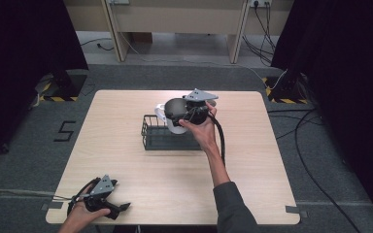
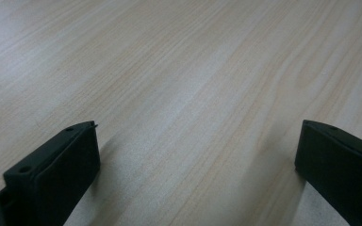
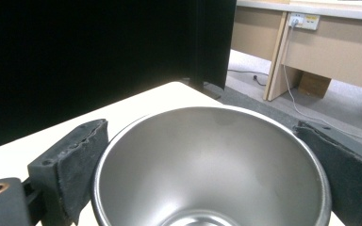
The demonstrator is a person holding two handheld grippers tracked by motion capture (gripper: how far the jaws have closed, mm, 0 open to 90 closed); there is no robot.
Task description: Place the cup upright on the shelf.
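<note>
A steel bowl (image 1: 176, 108) hangs tilted over the back of a black wire rack (image 1: 151, 139) at the table's middle. My right gripper (image 1: 178, 115) is shut on it. In the right gripper view the bowl (image 3: 212, 155) sits between both jaws, and its rim touches each pad. A white shape with a small loop (image 1: 160, 110) shows under and left of the bowl; I cannot tell whether it is a separate mug. My left gripper (image 1: 120, 208) rests at the table's near left corner. It is open, with bare wood between its jaws (image 2: 195, 155).
The pale wooden table (image 1: 126, 165) has bare surface around the rack. Beyond the far edge stand desk legs and a wall socket (image 3: 304, 21), with cables on the grey floor. Black curtains hang at both sides.
</note>
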